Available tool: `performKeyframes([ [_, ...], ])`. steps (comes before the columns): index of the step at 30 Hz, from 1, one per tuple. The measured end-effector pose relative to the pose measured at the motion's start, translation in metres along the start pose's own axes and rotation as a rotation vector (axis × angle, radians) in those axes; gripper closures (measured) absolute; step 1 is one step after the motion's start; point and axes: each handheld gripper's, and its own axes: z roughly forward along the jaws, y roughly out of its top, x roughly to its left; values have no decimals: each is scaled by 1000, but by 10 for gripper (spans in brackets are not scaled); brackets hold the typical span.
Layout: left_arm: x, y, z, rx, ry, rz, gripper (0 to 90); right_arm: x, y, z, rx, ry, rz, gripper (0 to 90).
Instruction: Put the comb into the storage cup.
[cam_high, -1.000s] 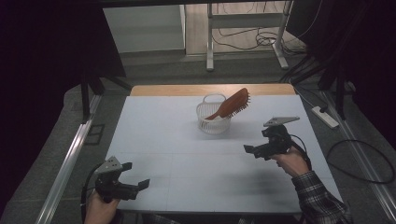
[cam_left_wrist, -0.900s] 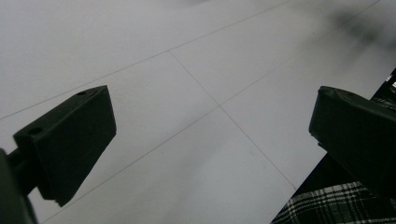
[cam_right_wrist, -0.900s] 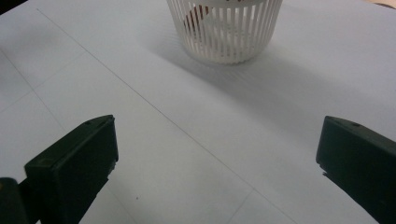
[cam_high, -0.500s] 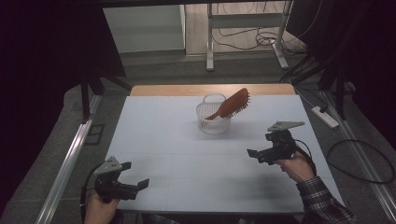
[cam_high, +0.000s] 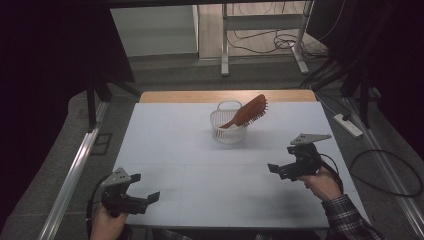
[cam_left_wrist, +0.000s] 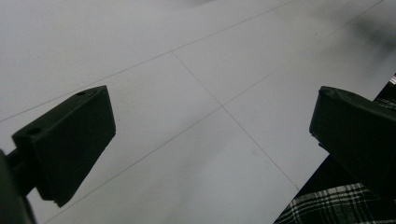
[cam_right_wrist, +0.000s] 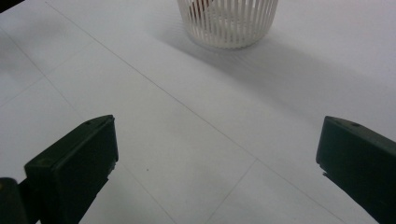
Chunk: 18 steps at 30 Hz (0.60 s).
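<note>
The hairbrush (cam_high: 248, 113) leans handle-down in the white basket (cam_high: 229, 131) near the table's far edge. Both the left gripper (cam_high: 145, 198) and right gripper (cam_high: 276, 169) hover with jaws apart, holding nothing

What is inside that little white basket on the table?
A brown hairbrush stands slanted in the white basket, its bristled head sticking out over the rim. Its handle end is hidden behind the slats.

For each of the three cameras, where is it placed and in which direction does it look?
High view: above the person's side, facing forward and down on the table; both hands, left gripper and right gripper show.
Left gripper view: rides the left gripper, facing bare table, a plaid sleeve at the corner.
Right gripper view: rides the right gripper, facing the basket.
Shared: the basket, high and right gripper views.
</note>
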Motion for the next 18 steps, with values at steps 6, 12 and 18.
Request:
performKeyframes([
  [6,0,0,0,2,0,0,3,0,-4,-4,2,-7,2,0],
  [12,0,0,0,2,0,0,3,0,-8,-8,4,-16,13,0],
  [18,0,0,0,3,-1,-1,3,-1,-14,-11,13,-19,26,0],
])
